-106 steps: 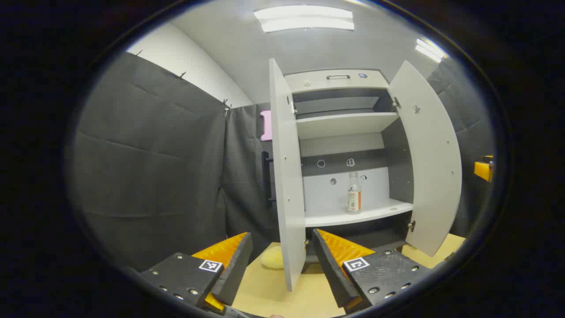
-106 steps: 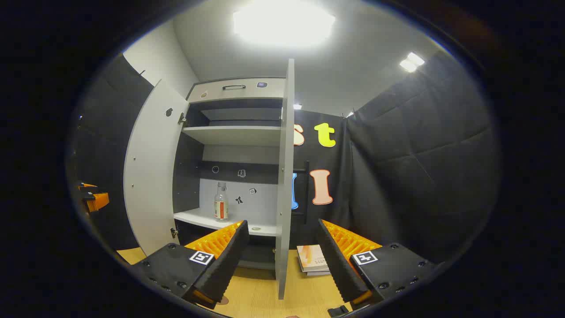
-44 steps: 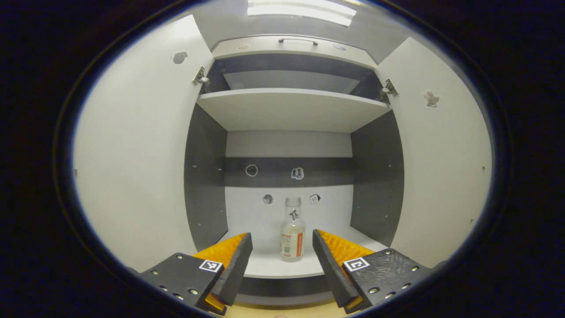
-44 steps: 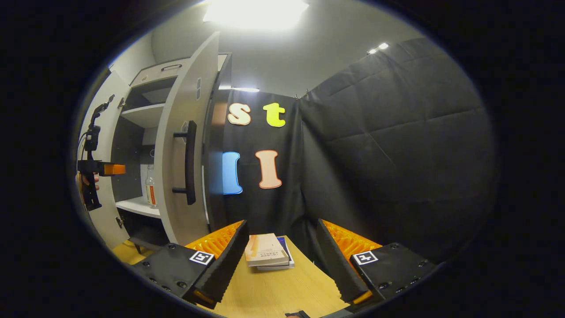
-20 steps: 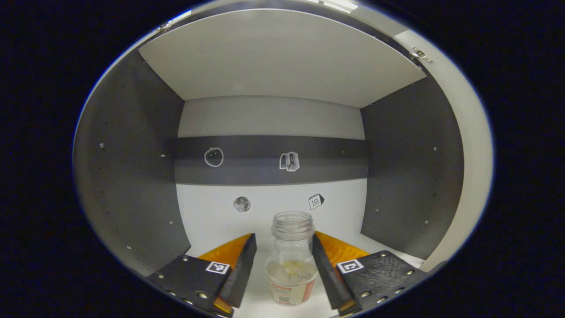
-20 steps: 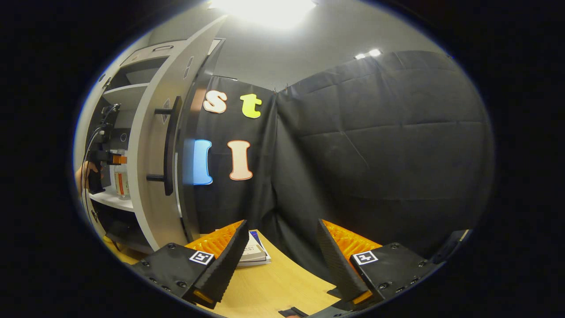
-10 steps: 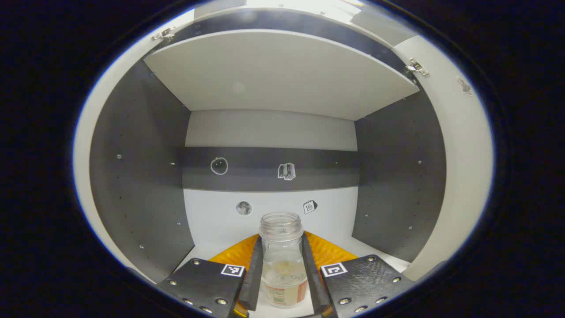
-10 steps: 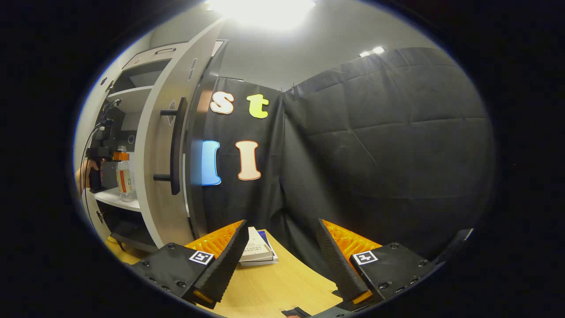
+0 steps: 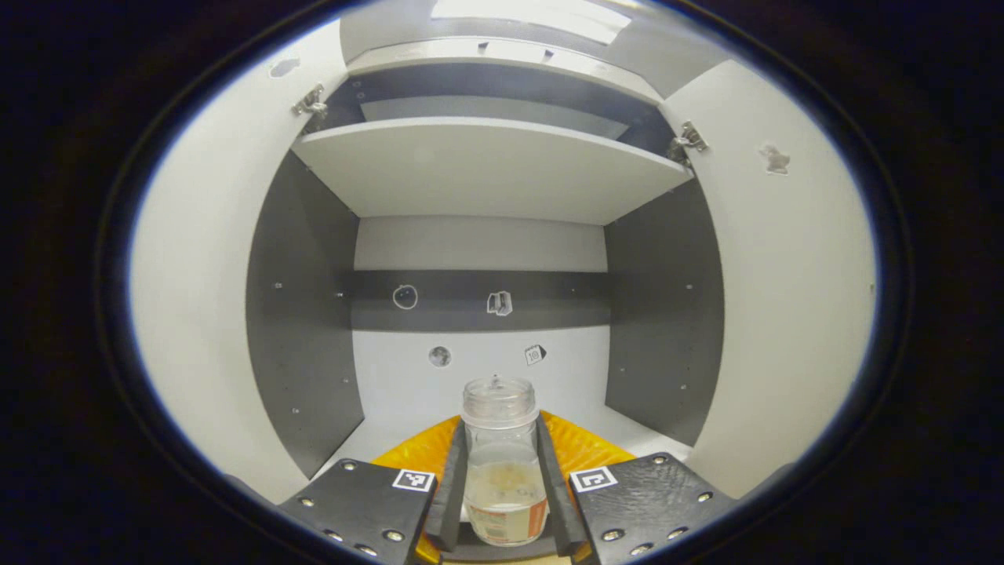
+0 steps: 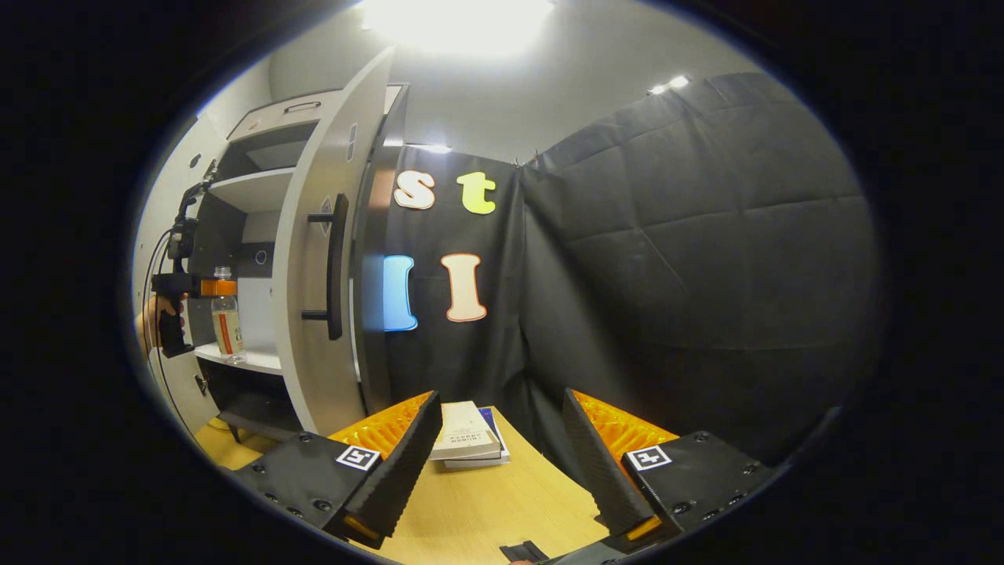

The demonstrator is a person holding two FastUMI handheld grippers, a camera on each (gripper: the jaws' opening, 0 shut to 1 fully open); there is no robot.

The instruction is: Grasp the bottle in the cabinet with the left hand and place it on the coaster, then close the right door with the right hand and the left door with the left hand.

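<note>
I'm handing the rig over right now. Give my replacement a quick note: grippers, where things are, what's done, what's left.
Left gripper: shut on the bottle, at the front edge of the cabinet's lower shelf.
Right gripper: open, holding nothing, over the table near the books.
Right door and left door: both open.
Done: bottle grasped.
Left: set it on the coaster, then close the right door and the left door.

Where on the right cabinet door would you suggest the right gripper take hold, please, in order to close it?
Take the dark vertical bar handle on the right door's outer face, coming from the front with the open right gripper. It stands off the panel on two posts, so fingers could probably straddle it; pushing the flat panel may also work.
</note>
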